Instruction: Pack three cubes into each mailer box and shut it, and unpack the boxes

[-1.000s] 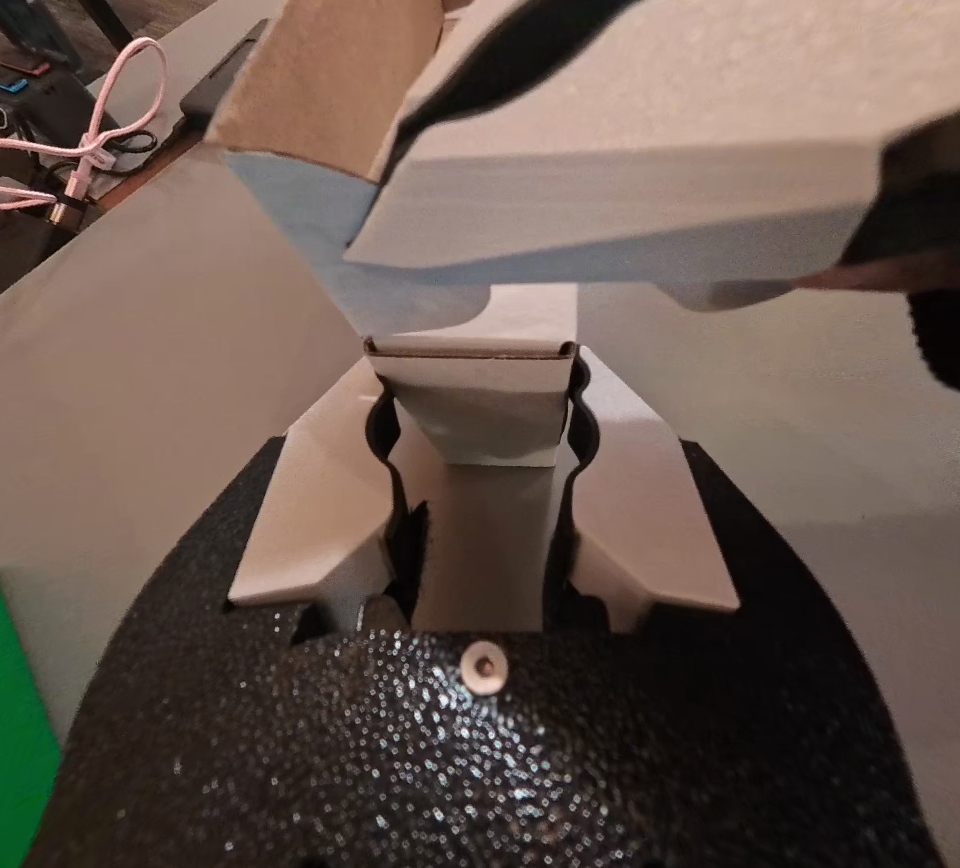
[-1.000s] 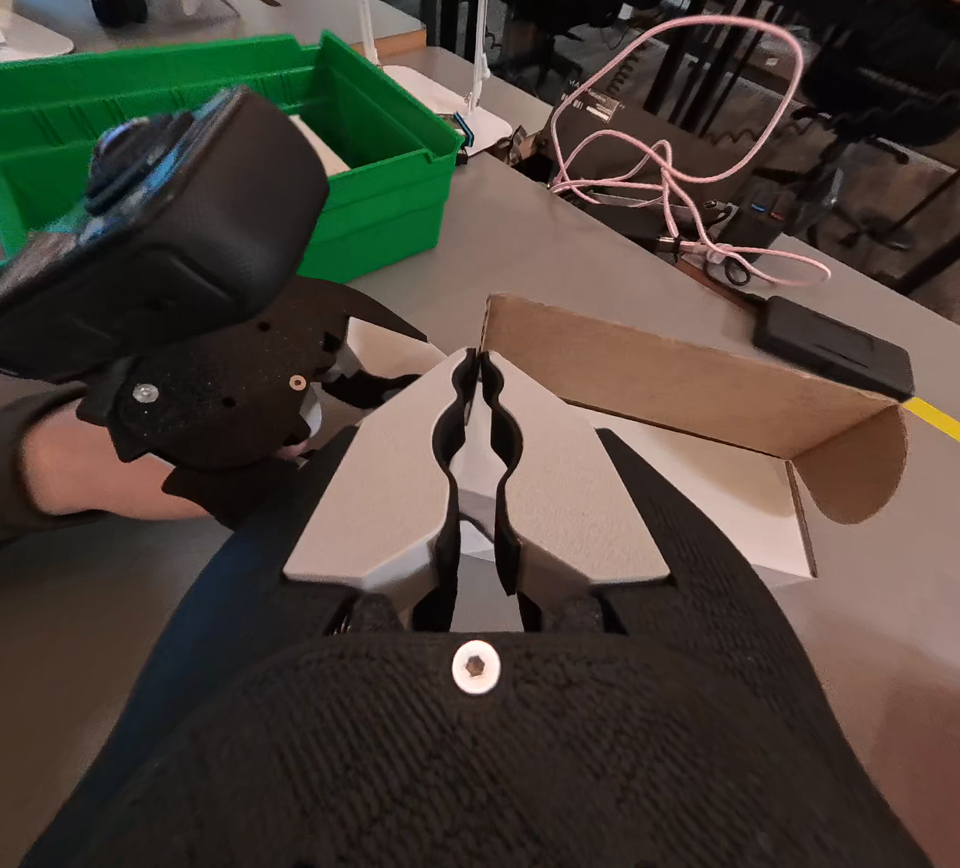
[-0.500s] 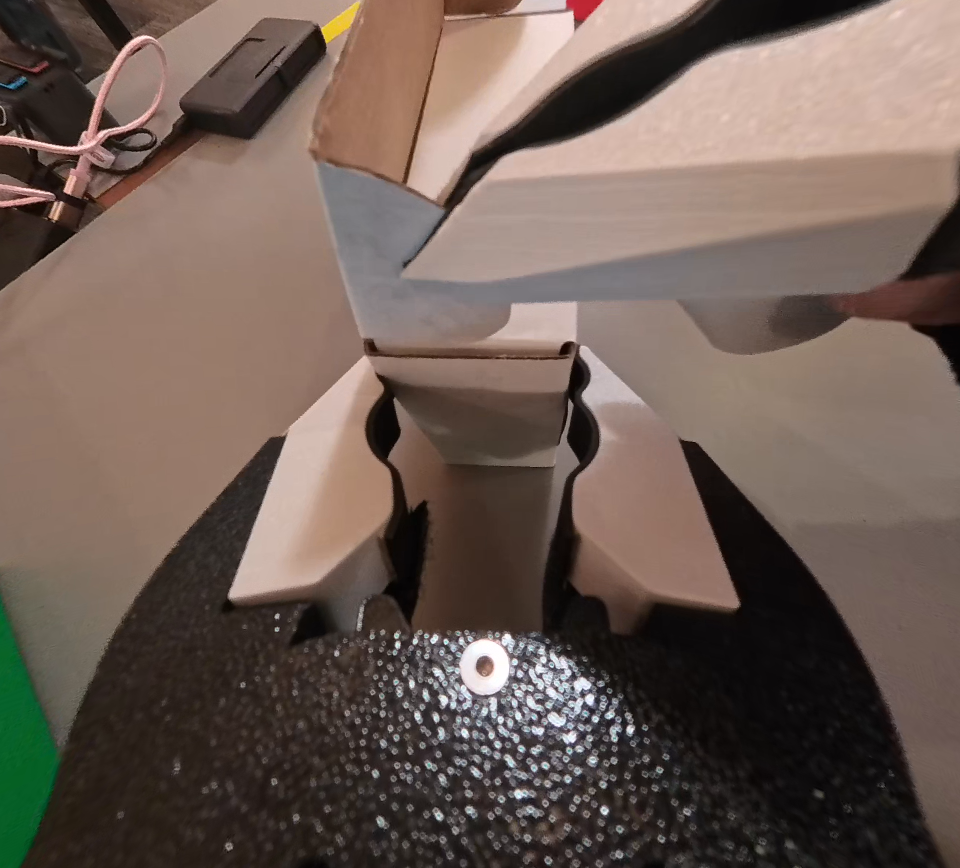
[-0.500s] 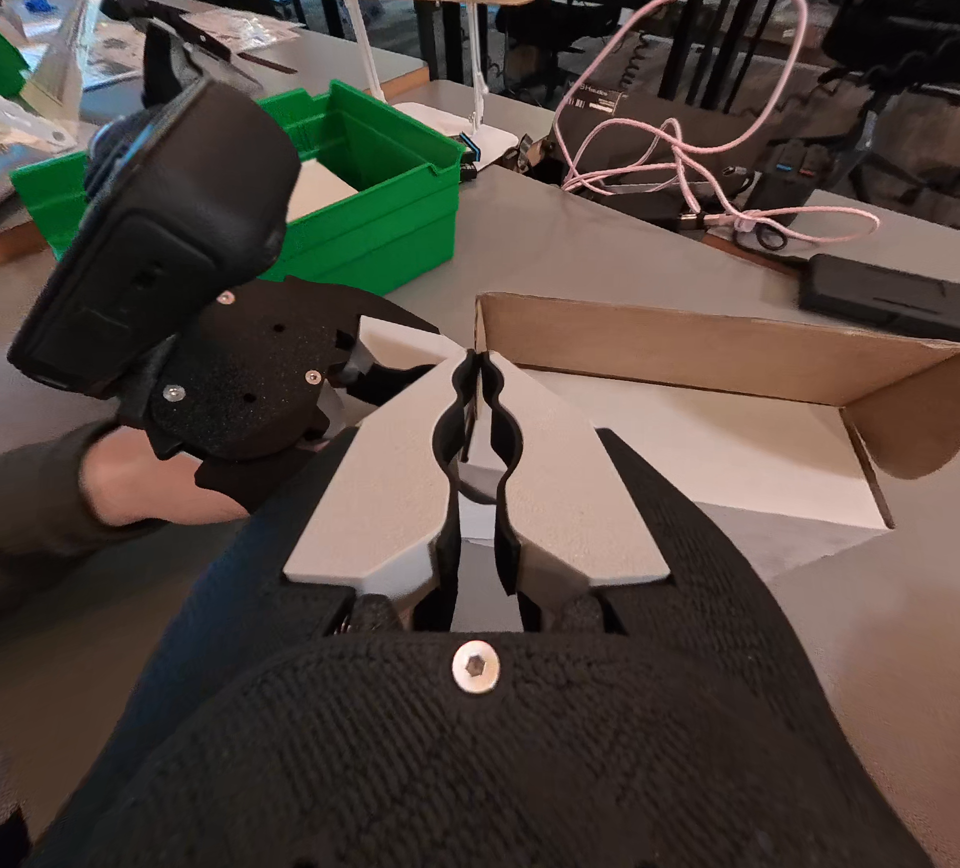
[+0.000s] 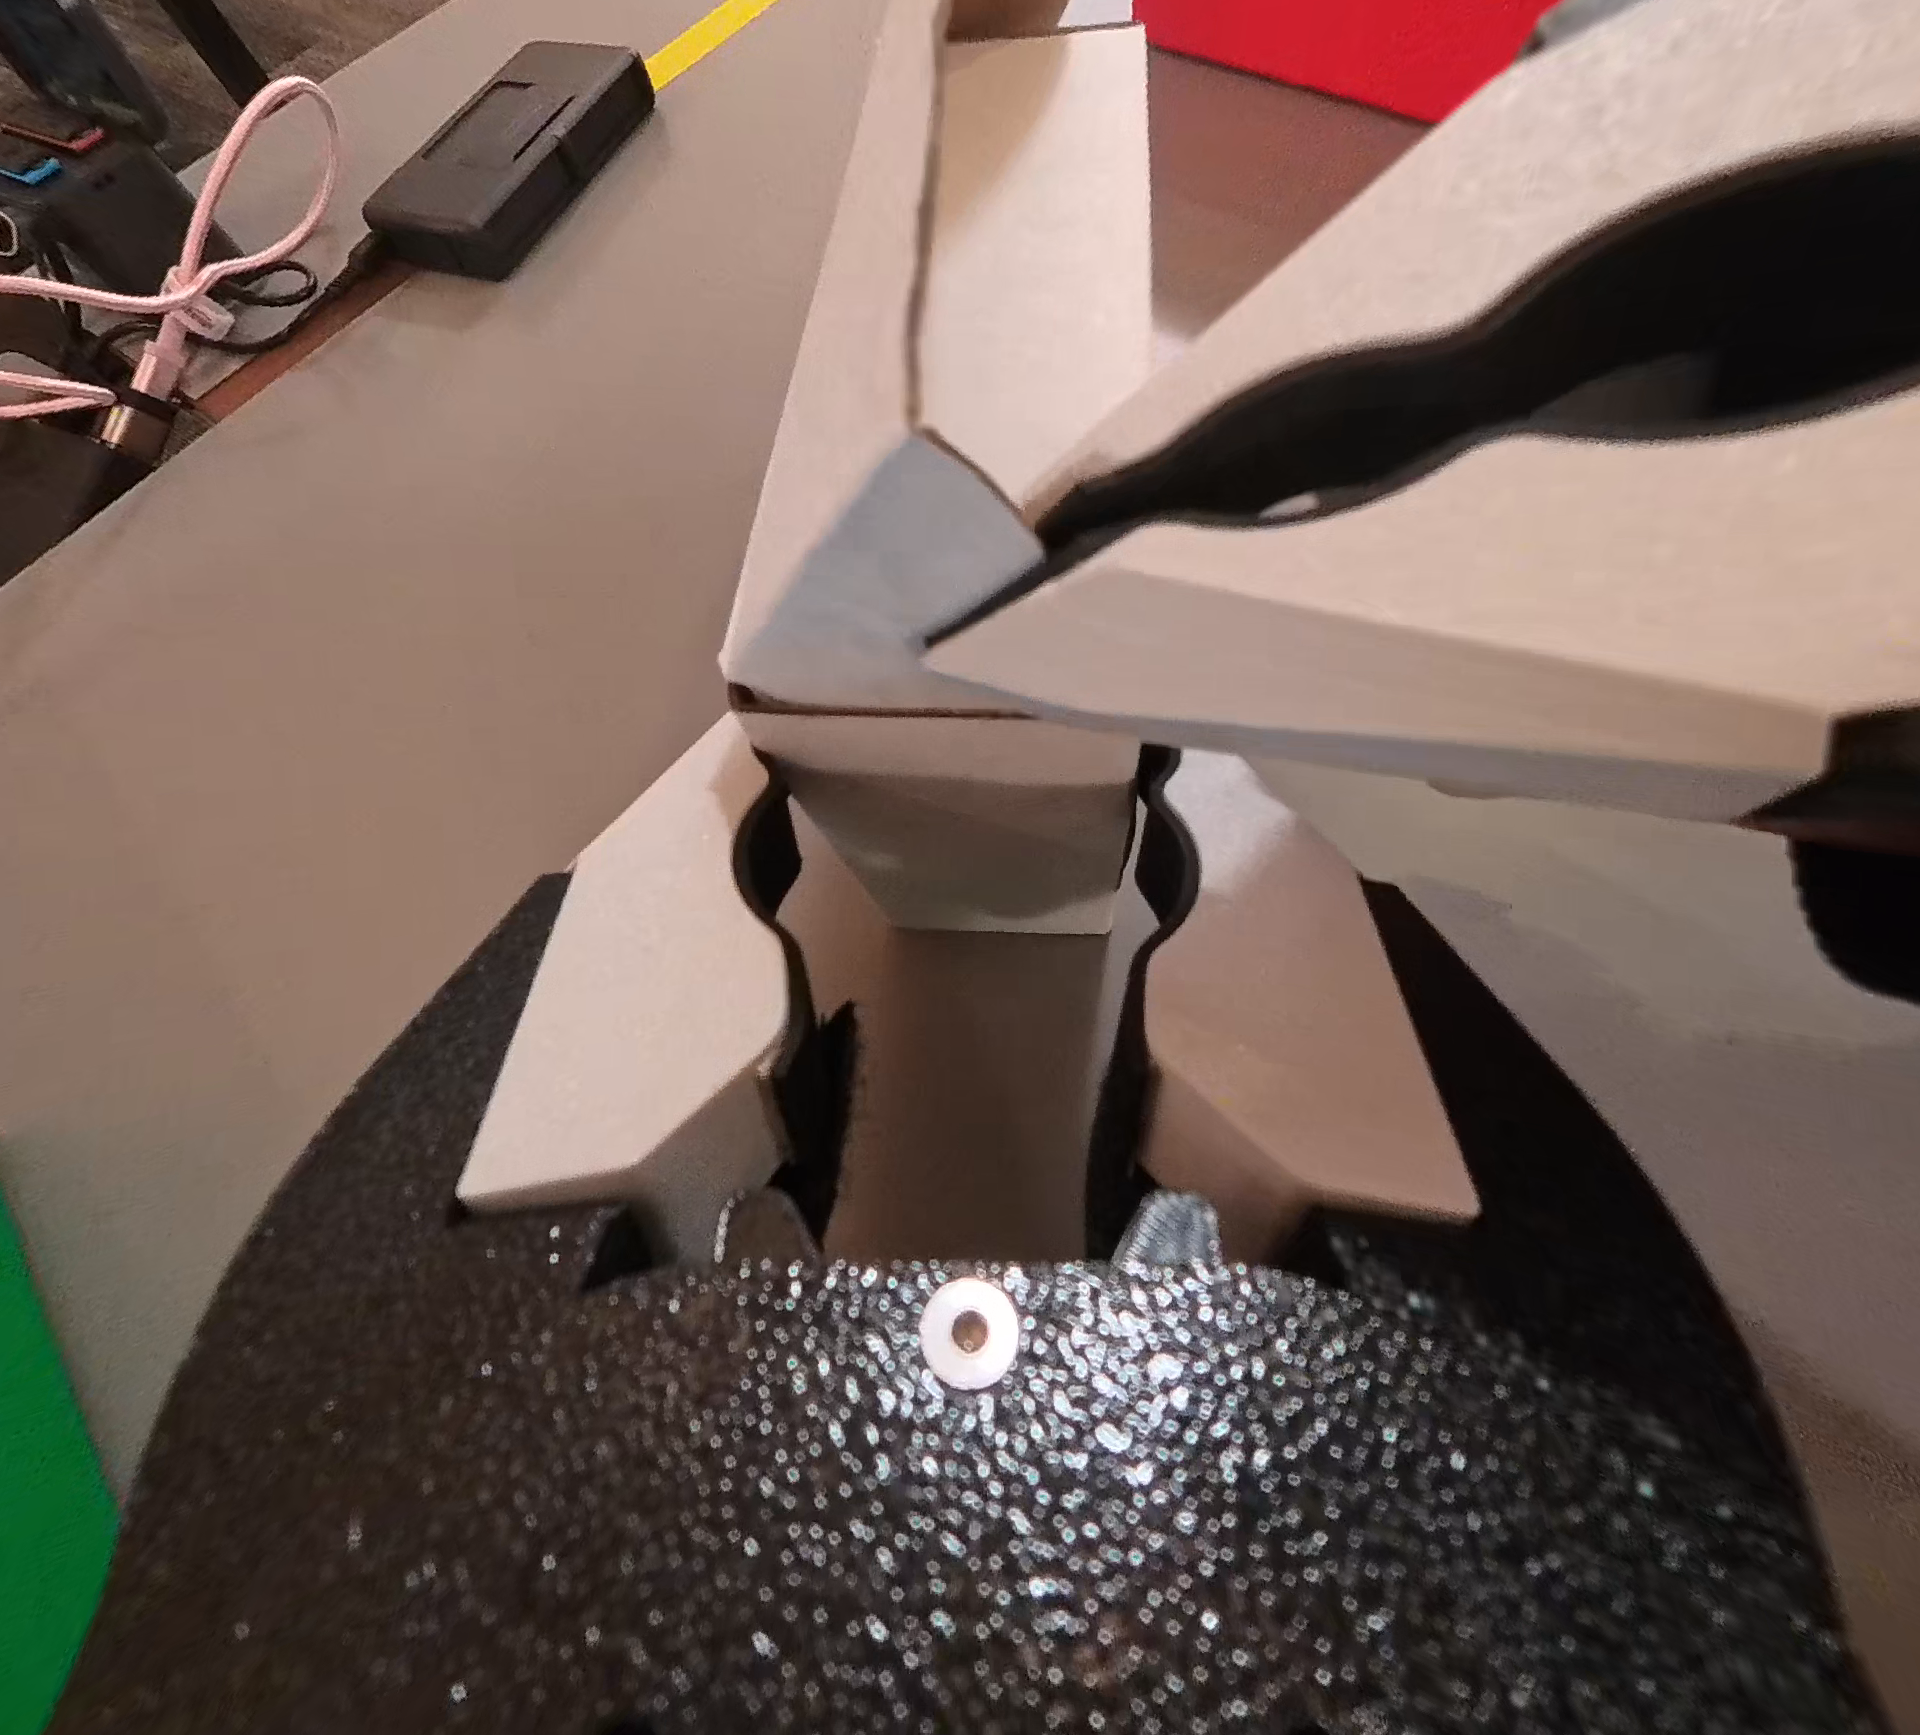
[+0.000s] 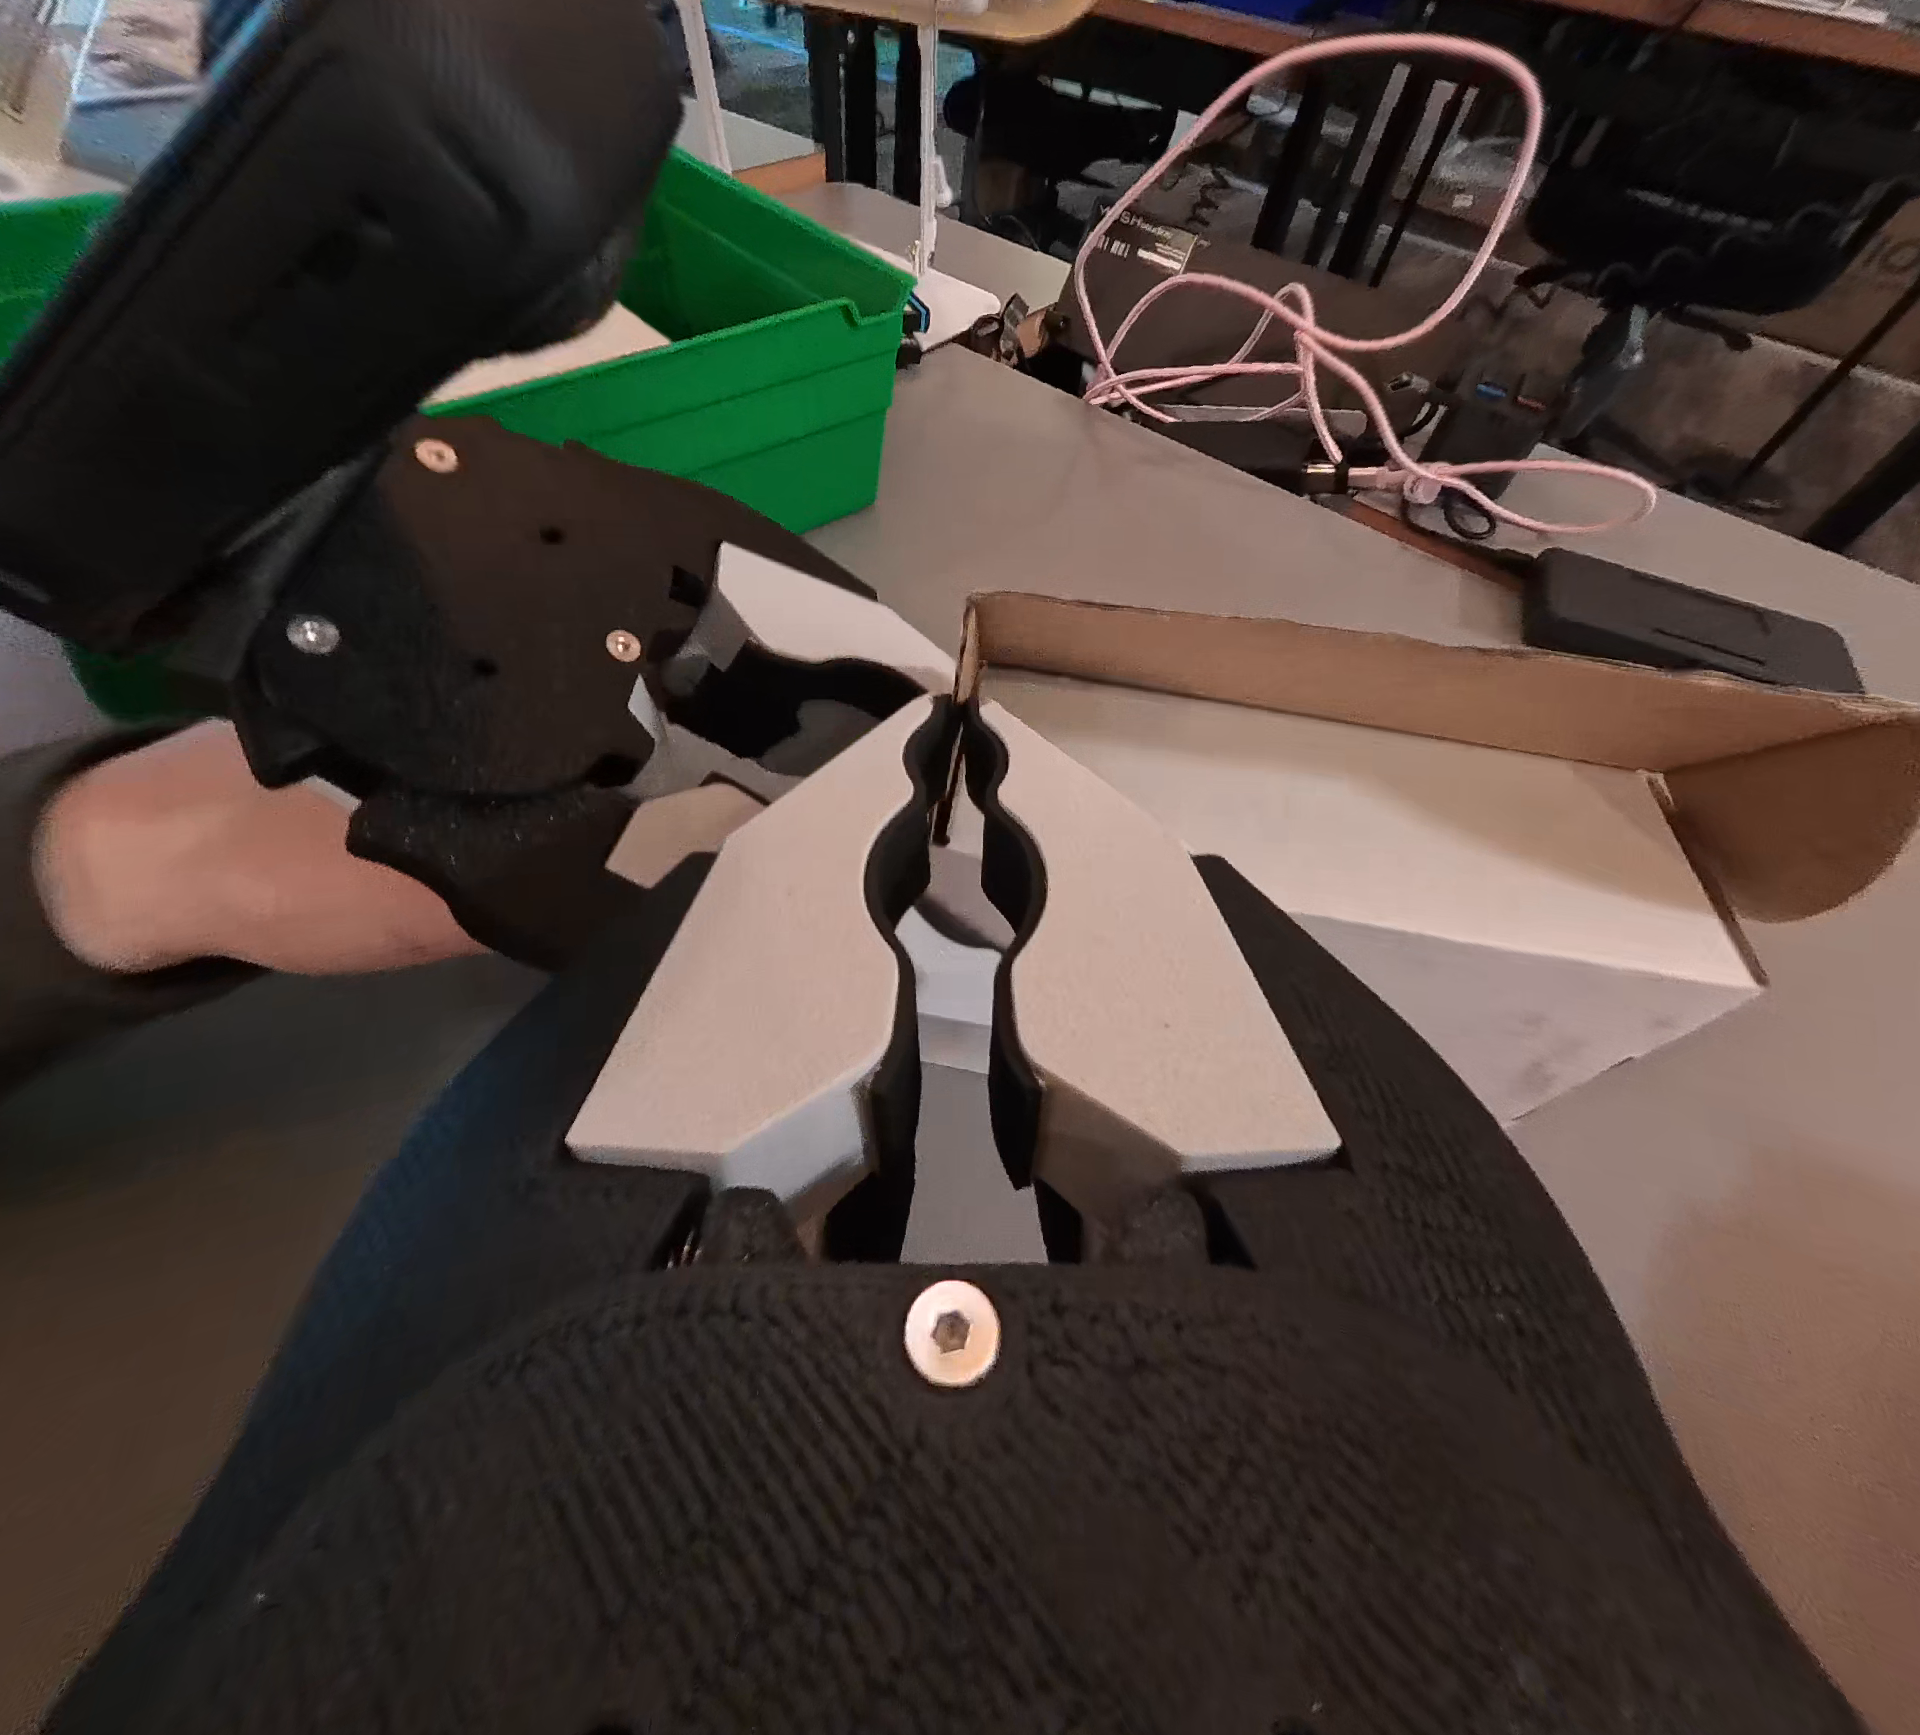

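Cardboard, thin and white: our right gripper (image 6: 954,755) pinches the open mailer box's (image 6: 1299,812) flap edge; left gripper (image 5: 961,828) clamps its near end. Pulling unevenly could tear it.

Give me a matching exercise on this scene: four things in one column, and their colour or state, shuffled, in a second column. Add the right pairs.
Things
1. left gripper
2. right gripper
3. bin
4. cable

States or colours
A. pink, looped
B. green, at the table's far side
C. shut on the mailer box at its end
D. pinches the box's raised cardboard flap

Pairs: 1-C, 2-D, 3-B, 4-A
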A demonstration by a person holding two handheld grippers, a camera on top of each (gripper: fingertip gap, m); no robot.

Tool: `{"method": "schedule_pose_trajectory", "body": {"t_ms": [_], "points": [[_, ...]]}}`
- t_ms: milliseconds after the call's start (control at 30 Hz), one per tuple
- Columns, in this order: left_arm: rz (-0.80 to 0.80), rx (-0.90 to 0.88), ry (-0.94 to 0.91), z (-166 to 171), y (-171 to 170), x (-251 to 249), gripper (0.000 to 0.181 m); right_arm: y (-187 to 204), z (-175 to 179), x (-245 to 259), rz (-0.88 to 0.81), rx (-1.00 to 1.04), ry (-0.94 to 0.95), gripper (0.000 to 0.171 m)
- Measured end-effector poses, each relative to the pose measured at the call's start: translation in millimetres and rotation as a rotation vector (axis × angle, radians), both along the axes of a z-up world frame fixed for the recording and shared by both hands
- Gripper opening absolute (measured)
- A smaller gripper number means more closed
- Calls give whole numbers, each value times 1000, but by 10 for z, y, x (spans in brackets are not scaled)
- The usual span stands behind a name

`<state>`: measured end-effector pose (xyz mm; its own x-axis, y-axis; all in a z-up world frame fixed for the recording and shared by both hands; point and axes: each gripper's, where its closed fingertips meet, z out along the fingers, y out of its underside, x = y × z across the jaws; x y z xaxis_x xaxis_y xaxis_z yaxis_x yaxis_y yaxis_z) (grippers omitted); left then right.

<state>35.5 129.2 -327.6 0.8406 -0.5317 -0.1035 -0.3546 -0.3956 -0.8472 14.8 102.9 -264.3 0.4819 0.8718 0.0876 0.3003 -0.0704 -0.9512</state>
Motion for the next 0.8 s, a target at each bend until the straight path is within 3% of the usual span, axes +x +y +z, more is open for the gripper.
{"method": "schedule_pose_trajectory", "body": {"t_ms": [100, 167, 267, 367, 467, 567, 700, 800], "points": [[-4, 3, 2, 0, -2, 4, 64, -28, -99, 28, 14, -28, 15, 1], [-4, 5, 6, 2, -3, 7, 64, -117, -66, 98, 31, -67, 13, 11], [-7, 3, 2, 0, -1, 5, 65, -163, 382, 265, 35, 39, 100, 0], [-12, 9, 11, 3, -5, 11, 65, 112, 746, 351, -27, 147, 106, 0], [-11, 11, 12, 4, -6, 12, 65, 460, 603, 267, -45, 88, -3, 0], [-7, 4, -2, 1, -3, 5, 65, 578, 209, 310, -53, -15, -135, 0], [-16, 8, -2, 1, -6, 15, 65, 502, -69, 421, -52, -109, -54, 0], [-18, 11, -8, 2, -6, 16, 65, 503, -85, 422, -52, -117, 13, 0]]}}
